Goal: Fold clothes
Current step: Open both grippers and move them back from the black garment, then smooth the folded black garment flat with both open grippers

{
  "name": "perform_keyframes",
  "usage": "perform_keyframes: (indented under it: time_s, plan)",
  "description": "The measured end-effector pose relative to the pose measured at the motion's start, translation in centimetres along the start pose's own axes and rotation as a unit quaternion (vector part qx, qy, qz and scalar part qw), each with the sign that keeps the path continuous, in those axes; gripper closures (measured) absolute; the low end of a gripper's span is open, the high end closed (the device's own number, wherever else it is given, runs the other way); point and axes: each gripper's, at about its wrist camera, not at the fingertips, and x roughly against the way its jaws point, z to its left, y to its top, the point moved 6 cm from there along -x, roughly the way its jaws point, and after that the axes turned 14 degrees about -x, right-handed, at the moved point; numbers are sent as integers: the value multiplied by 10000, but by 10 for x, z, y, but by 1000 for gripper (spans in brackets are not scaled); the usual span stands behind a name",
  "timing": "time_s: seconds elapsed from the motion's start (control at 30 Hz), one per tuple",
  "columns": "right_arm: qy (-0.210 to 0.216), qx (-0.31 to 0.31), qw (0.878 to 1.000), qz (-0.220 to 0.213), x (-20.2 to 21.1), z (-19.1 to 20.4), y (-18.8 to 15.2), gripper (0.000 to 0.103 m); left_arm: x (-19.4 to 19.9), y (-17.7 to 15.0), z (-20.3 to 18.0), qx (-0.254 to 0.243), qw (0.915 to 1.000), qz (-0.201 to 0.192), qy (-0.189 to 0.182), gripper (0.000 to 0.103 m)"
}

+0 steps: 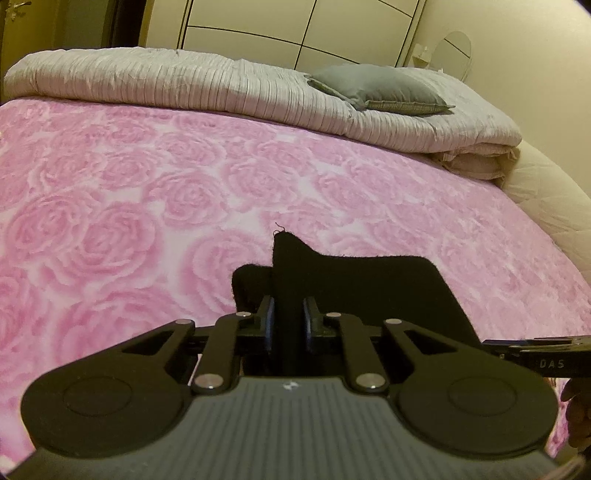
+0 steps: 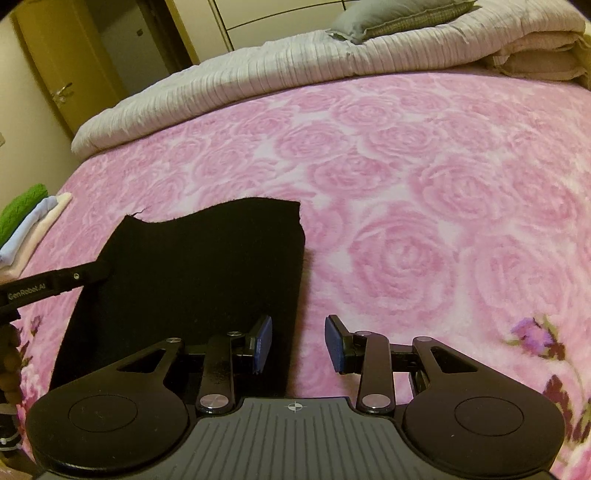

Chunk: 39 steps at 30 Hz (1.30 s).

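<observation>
A black garment (image 2: 207,266) lies partly folded on the pink rose-patterned blanket (image 2: 424,192). My left gripper (image 1: 289,321) is shut on a bunched edge of the black garment (image 1: 351,284), which stands up between its fingers. From the right wrist view the left gripper's finger (image 2: 55,282) reaches the garment's left edge. My right gripper (image 2: 298,341) is open and empty, at the garment's right edge, its left pad (image 2: 263,341) over the cloth. In the left wrist view the right gripper's finger (image 1: 535,350) shows at the right edge.
A folded grey-white quilt (image 1: 221,85) with a grey pillow (image 1: 380,88) lies across the far side of the bed. A stack of folded clothes, green on top (image 2: 26,221), sits at the bed's left edge. A wardrobe (image 1: 295,29) and a door (image 2: 59,66) stand behind.
</observation>
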Motion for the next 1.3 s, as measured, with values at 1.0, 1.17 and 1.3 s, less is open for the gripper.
perform_keyframes:
  time_s: [1.0, 1.17, 1.3]
  plan:
    - [37, 197, 9998, -35, -8, 6, 4, 67, 6, -25, 15, 317, 9989, -127, 308, 92]
    - [-121, 214, 9997, -86, 5, 8, 0, 66, 35, -17, 8, 302, 9983, 16, 504, 89]
    - [111, 136, 9994, -298, 41, 8, -12, 66, 75, -23, -11, 235, 9989, 58, 411, 89]
